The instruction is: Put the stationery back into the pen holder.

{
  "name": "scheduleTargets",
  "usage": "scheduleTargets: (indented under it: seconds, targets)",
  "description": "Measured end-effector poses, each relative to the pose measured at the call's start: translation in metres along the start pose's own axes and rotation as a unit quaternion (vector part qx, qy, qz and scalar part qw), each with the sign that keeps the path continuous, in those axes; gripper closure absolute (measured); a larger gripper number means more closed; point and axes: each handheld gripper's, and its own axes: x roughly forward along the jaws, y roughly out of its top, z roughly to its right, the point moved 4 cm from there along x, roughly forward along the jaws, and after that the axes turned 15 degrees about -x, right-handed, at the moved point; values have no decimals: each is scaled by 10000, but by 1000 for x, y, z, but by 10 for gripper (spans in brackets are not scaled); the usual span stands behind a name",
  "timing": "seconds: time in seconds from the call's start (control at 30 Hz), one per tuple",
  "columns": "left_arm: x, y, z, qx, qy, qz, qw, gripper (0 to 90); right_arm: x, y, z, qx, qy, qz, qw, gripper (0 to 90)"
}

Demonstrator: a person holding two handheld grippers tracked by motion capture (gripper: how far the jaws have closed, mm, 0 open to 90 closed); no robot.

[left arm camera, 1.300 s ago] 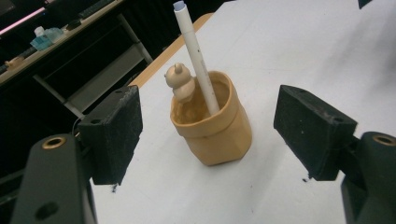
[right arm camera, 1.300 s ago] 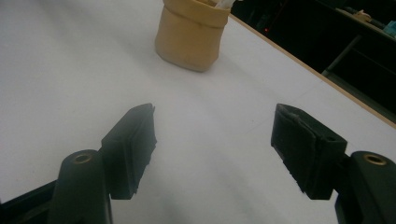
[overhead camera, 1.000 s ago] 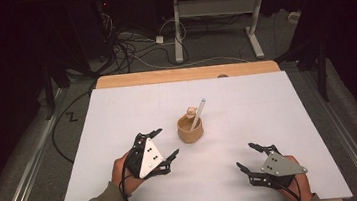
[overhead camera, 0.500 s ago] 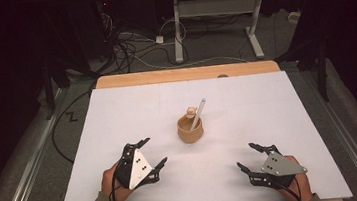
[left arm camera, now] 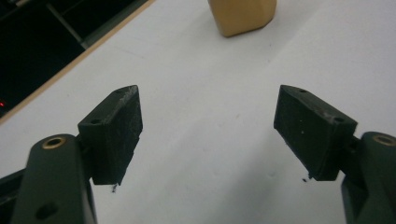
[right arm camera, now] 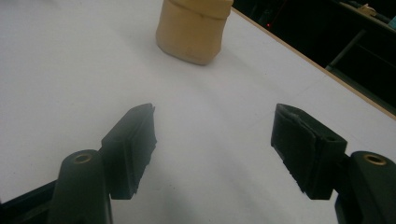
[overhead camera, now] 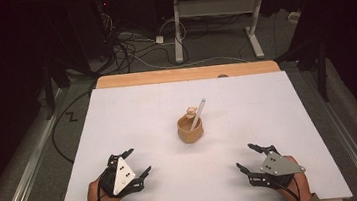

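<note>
Tan cup [overhead camera: 190, 129] upright near centre of white table [overhead camera: 133, 115], white stick [overhead camera: 199, 112] leaning in cup, left gripper [overhead camera: 132, 164] well apart from cup at its near-left, jaws spread, empty, right gripper [overhead camera: 252, 158] near-right of cup, jaws spread, empty

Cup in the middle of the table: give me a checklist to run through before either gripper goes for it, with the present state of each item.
1. Cup upright on the table: ok.
2. White stick and a small tan piece stand in the cup, the stick leaning right: ok.
3. Left gripper open, nothing between its jaws: ok.
4. Right gripper open, nothing between its jaws: ok.
5. Path from each gripper to the cup free of other things: ok.
6. What the tan piece is, and whether it sits loose: cannot tell.
</note>
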Motion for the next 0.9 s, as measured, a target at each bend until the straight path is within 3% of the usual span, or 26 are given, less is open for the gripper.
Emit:
scheduleTargets:
  seconds: [0.37,0.5,0.9]
  targets:
    - [-9,-19,-6,-230,31,-226,9995,229,-1,-1,1,12,-19,-10,10000,306]
    - [-6,-19,-3,-130,8,-299,9995,229,-1,-1,1,1,-12,-6,10000,307]
    - [-10,-17,0,-37,-26,-203,9998,229,-1,2,-2,-63,-18,-8,10000,307]
